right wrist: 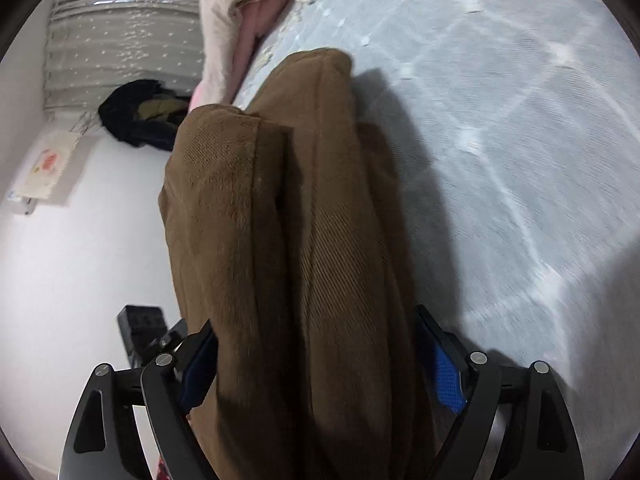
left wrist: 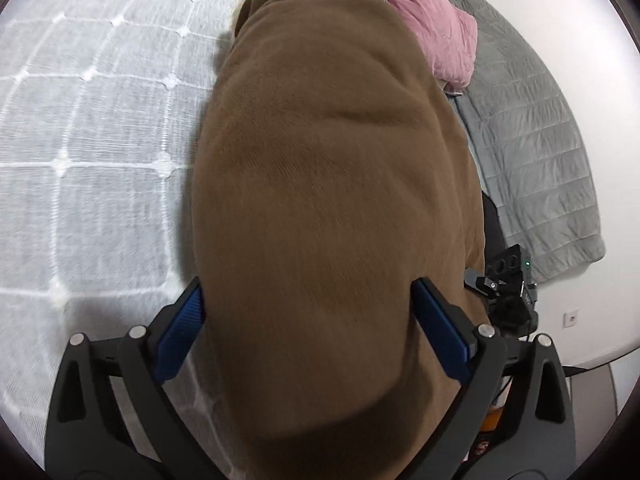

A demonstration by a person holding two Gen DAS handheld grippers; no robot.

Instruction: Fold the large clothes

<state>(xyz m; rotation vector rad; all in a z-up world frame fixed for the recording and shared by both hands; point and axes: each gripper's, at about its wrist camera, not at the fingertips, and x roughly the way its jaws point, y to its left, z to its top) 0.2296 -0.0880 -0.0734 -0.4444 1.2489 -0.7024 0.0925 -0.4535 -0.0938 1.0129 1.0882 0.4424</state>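
Observation:
A thick brown garment [left wrist: 328,184], folded into a long bundle, lies along the edge of the bed and fills the middle of both views. My left gripper [left wrist: 308,284] straddles its near end, the blue pads [left wrist: 180,328] standing wide at either side of the fabric without squeezing it. Seen from the right wrist, the brown garment [right wrist: 304,216] shows stacked layers. My right gripper [right wrist: 316,320] also stands wide around it. Fabric covers part of its left pad, and the right pad [right wrist: 446,376] sits just clear of the cloth.
The bed's pale cover [left wrist: 88,128] with a white grid pattern spreads to one side. A pink pillow [left wrist: 432,28] and a grey quilted blanket [left wrist: 532,152] lie beyond. A black device [left wrist: 504,276] sits beside the bundle. Dark clothes [right wrist: 140,120] lie on the white floor [right wrist: 80,264].

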